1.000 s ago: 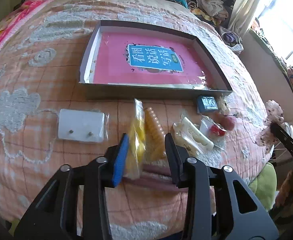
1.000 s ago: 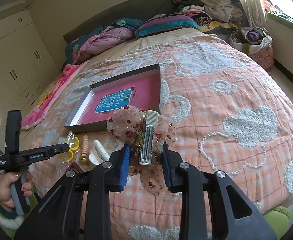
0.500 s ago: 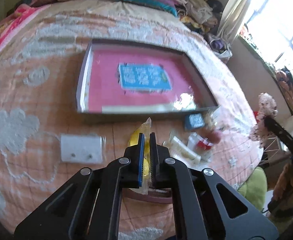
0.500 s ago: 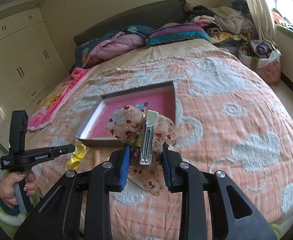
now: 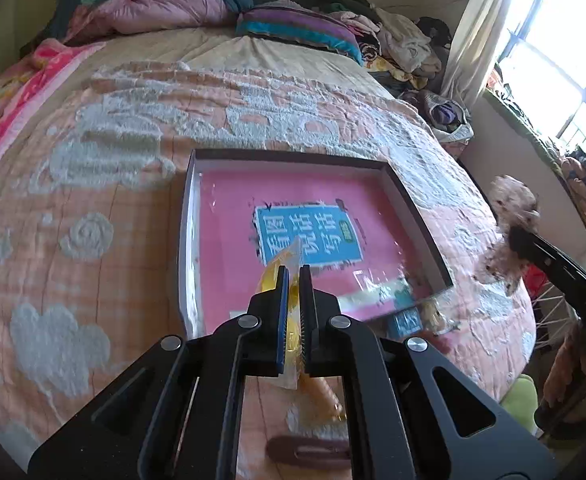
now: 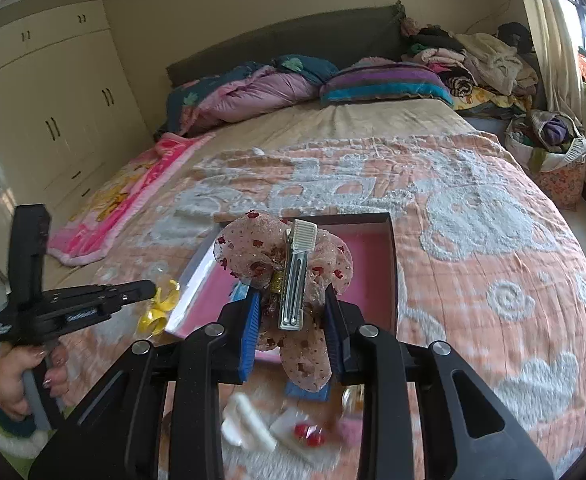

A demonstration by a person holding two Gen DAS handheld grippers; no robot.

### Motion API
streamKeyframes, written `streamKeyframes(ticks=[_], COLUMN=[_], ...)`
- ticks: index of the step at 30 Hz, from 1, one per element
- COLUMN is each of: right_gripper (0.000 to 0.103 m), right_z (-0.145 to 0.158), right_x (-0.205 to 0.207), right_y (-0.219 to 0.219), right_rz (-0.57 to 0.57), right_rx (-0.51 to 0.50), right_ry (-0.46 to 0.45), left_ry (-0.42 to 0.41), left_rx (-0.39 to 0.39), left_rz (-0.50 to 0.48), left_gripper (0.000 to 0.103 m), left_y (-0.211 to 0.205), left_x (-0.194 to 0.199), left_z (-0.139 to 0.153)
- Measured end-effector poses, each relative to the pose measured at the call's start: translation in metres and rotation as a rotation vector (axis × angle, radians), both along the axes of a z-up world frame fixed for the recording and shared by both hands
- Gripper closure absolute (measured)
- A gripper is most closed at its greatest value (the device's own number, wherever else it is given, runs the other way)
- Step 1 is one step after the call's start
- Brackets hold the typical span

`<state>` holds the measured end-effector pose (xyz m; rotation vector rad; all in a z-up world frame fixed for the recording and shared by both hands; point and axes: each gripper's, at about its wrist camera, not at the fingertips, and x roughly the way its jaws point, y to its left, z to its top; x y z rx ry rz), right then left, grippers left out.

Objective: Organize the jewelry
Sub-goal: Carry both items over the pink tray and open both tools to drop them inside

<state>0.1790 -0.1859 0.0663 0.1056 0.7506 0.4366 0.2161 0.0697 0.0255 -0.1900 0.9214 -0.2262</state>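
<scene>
The left gripper (image 5: 291,280) has just closed on the yellow packet (image 5: 289,258) and lifted it off the bed (image 5: 93,240); it now hangs above the tray (image 5: 413,200), fingers pinched narrow around it. The right gripper (image 6: 293,320) still clamps the bow clip (image 6: 299,276), carried nearer the tray too. Both pieces look ready to drop in; several others still lie on the bed.
</scene>
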Motion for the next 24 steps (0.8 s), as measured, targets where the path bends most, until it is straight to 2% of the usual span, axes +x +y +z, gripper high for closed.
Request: streamKeyframes(ticks=[6,15,18,19,20,24], right_gripper=[0.076,0.073,0.067,0.061,0.048,0.032], right_z=[-0.036,-0.079,-0.083,-0.083,-0.082,-0.068], right_x=[0.037,0.057,0.058,0.058,0.056,0.043], right_y=[0.003,0.007,0.009,0.010,0.011,0.009], right_rz=[-0.052,-0.069,-0.070,-0.066,-0.067,-0.074], right_rx=[-0.027,-0.085,-0.104,-0.111,-0.122,-0.130], right_ry=[0.098,0.186,0.194,0.192,0.189,0.137], left_ry=[0.016,0.069,0.093,0.094,0.093,0.097], left_rx=[0.018,0.070,0.077,0.082,0.090,0.115], left_rz=[0.000,-0.010,-0.007,-0.006,-0.005,-0.006], left_gripper=[0.103,0.103,0.103,0.103,0.103,0.102], left_y=[-0.008,-0.024,-0.025,-0.025,-0.026,-0.028], left_x=[0.024,0.042,0.045,0.045,0.044,0.044], left_z=[-0.014,-0.045,-0.052,-0.052,-0.053,-0.051])
